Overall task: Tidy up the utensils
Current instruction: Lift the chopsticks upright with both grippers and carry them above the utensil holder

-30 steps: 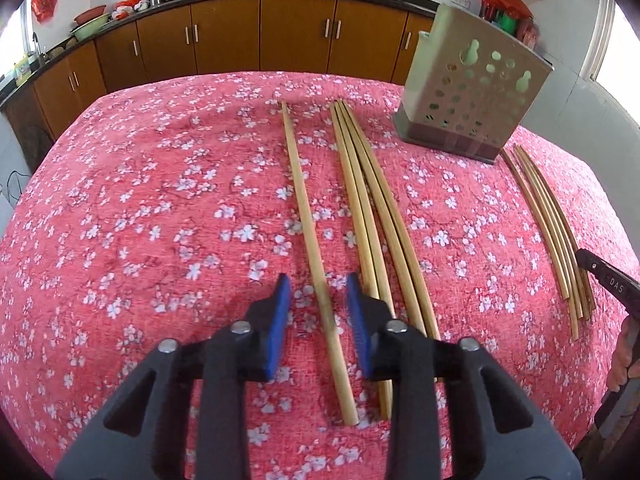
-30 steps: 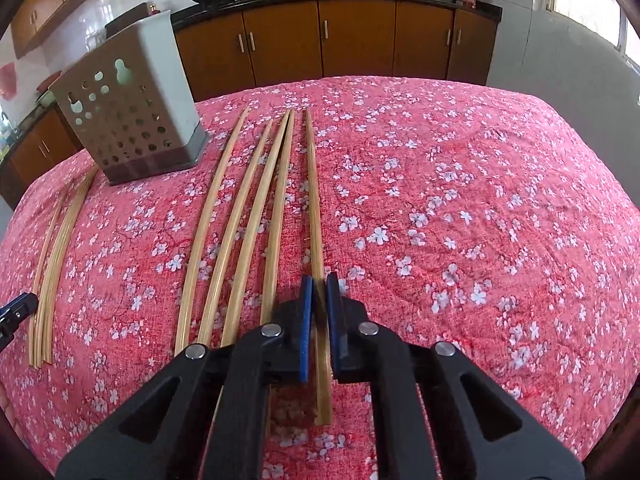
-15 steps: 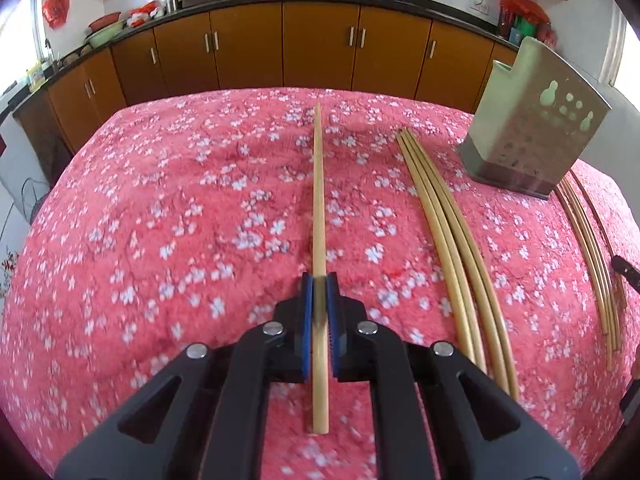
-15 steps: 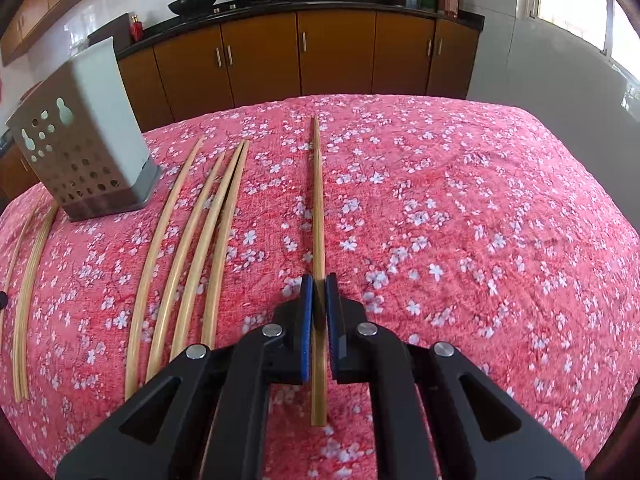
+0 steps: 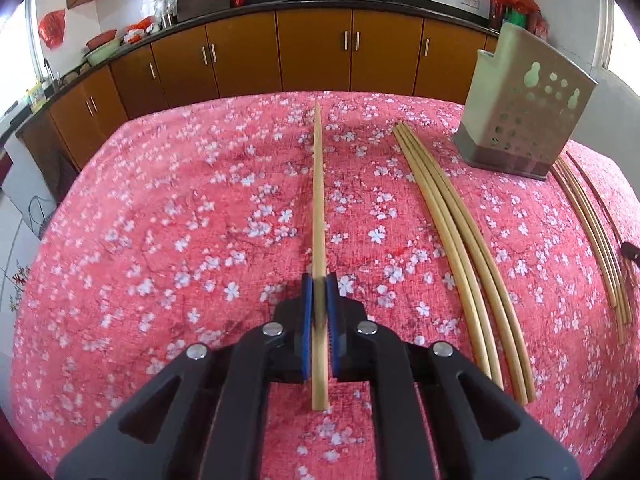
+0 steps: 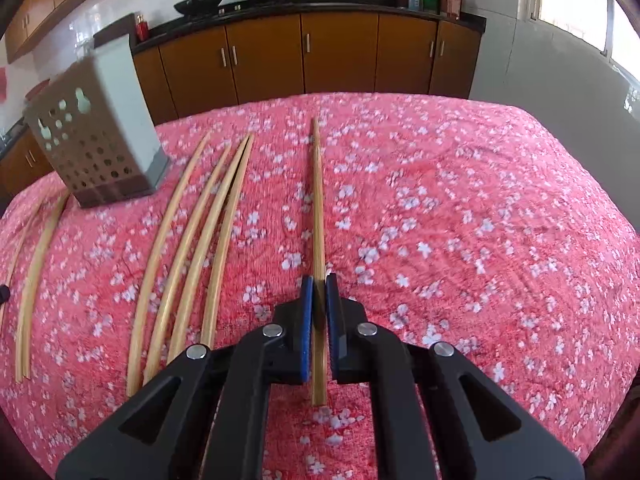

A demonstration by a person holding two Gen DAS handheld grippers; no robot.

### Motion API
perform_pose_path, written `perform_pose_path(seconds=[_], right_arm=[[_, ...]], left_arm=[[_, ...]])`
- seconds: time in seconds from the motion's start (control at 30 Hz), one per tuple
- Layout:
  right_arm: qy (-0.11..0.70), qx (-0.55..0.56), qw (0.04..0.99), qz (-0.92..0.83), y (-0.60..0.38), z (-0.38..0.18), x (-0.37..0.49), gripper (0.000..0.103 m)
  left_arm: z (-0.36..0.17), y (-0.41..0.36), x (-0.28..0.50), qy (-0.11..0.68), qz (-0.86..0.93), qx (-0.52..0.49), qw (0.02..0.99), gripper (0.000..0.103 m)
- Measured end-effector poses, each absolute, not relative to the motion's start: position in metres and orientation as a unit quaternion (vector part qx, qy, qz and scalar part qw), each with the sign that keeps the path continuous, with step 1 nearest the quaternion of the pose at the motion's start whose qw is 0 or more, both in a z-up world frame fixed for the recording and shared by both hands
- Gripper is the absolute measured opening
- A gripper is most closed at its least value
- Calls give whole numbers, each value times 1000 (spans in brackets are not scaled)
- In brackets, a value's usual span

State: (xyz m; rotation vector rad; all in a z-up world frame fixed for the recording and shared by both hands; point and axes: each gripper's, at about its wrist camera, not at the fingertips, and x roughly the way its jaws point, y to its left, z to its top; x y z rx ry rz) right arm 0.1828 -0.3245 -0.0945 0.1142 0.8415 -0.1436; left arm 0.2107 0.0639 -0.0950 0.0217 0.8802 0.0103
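My left gripper (image 5: 319, 280) is shut on a bamboo chopstick (image 5: 318, 184) that points straight ahead above the red floral tablecloth (image 5: 160, 240). My right gripper (image 6: 319, 282) is shut on another bamboo chopstick (image 6: 317, 200), also pointing ahead. A bundle of three chopsticks (image 5: 460, 236) lies right of the left gripper. Several chopsticks (image 6: 188, 248) lie left of the right gripper. The perforated grey utensil holder (image 5: 520, 112) stands at the far right in the left wrist view and at the far left in the right wrist view (image 6: 96, 136).
More chopsticks lie beyond the holder near the table's edge, in the left wrist view (image 5: 596, 232) and in the right wrist view (image 6: 36, 264). Brown kitchen cabinets (image 5: 312, 56) with woks on the counter stand behind the table. A window is at the right (image 6: 580, 4).
My left gripper closed on the single chopstick and lifted it. My right gripper, gripping its chopstick, lifted it away from the others. Both views rose and shifted.
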Motion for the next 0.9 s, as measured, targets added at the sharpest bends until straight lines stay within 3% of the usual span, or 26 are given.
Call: perform_pose_path(seconds=[0.4, 0.9], right_arm=[[247, 28, 966, -64, -321, 26, 165, 7], [205, 75, 974, -57, -330, 65, 182, 7]], left_arm=[[33, 78, 195, 281, -6, -27, 959, 8], [79, 88, 203, 239, 0, -57, 969, 8]])
